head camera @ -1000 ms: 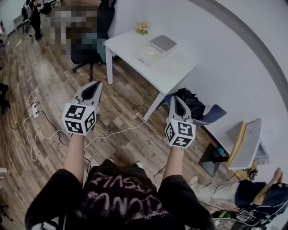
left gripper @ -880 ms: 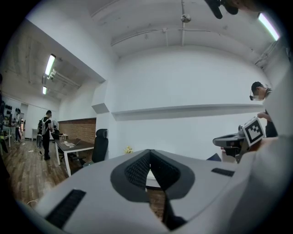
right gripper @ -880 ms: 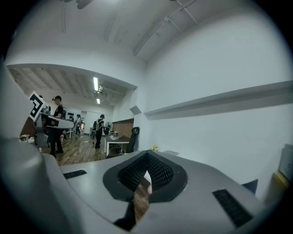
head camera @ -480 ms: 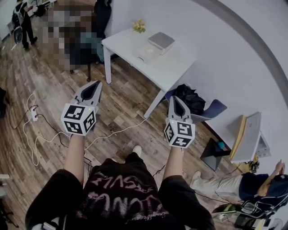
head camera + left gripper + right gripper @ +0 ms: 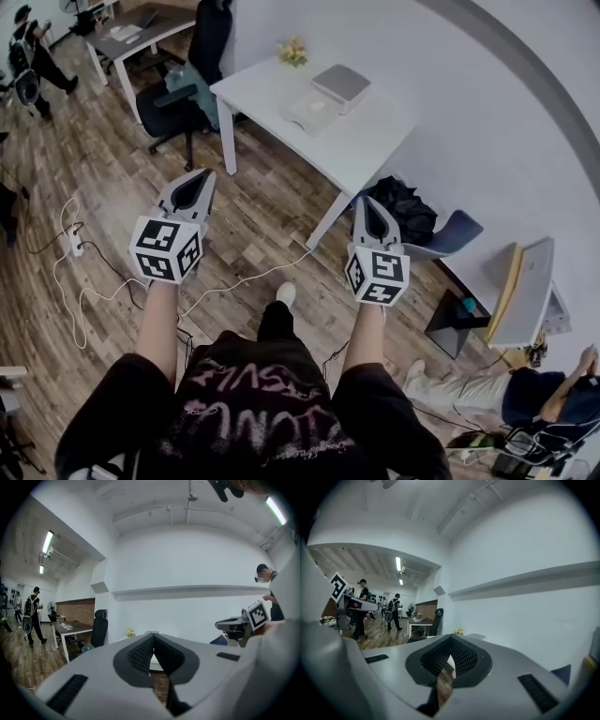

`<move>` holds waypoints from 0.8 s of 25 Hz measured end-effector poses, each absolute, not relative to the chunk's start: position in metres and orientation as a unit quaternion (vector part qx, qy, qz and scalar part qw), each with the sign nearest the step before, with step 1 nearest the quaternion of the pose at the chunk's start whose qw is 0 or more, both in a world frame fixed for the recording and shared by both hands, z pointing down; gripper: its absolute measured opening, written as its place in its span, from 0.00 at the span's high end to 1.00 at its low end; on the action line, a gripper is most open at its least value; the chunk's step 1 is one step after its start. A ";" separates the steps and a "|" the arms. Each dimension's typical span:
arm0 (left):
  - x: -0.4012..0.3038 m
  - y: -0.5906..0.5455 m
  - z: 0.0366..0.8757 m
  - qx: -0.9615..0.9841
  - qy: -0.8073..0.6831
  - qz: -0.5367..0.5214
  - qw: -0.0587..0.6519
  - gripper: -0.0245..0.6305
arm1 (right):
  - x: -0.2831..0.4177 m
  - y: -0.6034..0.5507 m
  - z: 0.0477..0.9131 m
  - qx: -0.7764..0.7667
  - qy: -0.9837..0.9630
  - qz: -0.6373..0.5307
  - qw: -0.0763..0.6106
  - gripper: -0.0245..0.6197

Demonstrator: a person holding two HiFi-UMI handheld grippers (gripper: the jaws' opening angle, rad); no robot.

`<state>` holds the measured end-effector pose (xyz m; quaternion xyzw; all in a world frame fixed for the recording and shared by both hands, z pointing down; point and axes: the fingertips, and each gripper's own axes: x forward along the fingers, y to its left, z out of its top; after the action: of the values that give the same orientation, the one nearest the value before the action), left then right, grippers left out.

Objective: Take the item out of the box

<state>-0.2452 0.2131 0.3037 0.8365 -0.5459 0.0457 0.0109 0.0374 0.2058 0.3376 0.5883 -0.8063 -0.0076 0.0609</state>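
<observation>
Left claw (image 5: 202, 175) and right claw (image 5: 365, 201) held up over a wooden floor (image 5: 262, 211), facing a white tabletop (image 5: 370, 141).
Both claws are clenched with their tips together and nothing between them, pointing level, side by side and well apart. The tabletop ahead carries a grey box (image 5: 339, 85) lying just beside a flat white thing (image 5: 314, 112), with small yellow flowers (image 5: 293, 52) at its far corner. Neither claw touches the box, and its contents cannot be seen.

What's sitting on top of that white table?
On the white table: a flat grey box, a white flat item next to it, and yellow flowers. The box's inside is hidden.
</observation>
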 end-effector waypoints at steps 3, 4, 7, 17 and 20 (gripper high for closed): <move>-0.246 0.197 0.310 0.834 -0.548 0.055 0.009 0.96 | 0.035 0.187 0.339 0.582 -0.811 -0.007 0.056 0.95; -0.245 0.191 0.312 0.834 -0.548 0.059 0.008 0.96 | 0.035 0.180 0.340 0.582 -0.811 -0.007 0.055 0.95; -0.239 0.173 0.315 0.834 -0.547 0.071 0.004 0.96 | 0.038 0.159 0.341 0.581 -0.812 -0.008 0.055 0.95; -0.222 0.087 0.313 0.836 -0.544 0.070 0.008 0.96 | 0.052 0.071 0.342 0.578 -0.813 -0.014 0.065 0.95; -0.213 0.058 0.314 0.835 -0.546 0.073 0.011 0.96 | 0.060 0.043 0.342 0.576 -0.815 -0.009 0.064 0.95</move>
<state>-0.2127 0.0579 0.3136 0.8347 -0.5457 0.0729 0.0110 0.0604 0.0427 0.3425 0.5761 -0.8148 -0.0091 0.0641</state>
